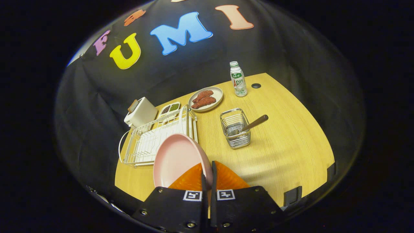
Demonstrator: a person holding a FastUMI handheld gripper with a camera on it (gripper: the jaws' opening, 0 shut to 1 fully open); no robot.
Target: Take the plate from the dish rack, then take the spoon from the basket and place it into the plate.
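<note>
With its fingers pressed nearly together on the rim of the round pink plate (176,158), the gripper (208,176) holds the plate lifted clear, hanging over the near end of the white wire dish rack (152,139) on the wooden desk (291,145). Beyond the fingers and to their right stands the small silver wire basket (235,128), well apart from the plate. The brown-handled spoon (254,124) leans in it, bowl down, its long axis slanting up and away to the right, handle tip pointing out over the basket's rim. Bare desk lies between.
</note>
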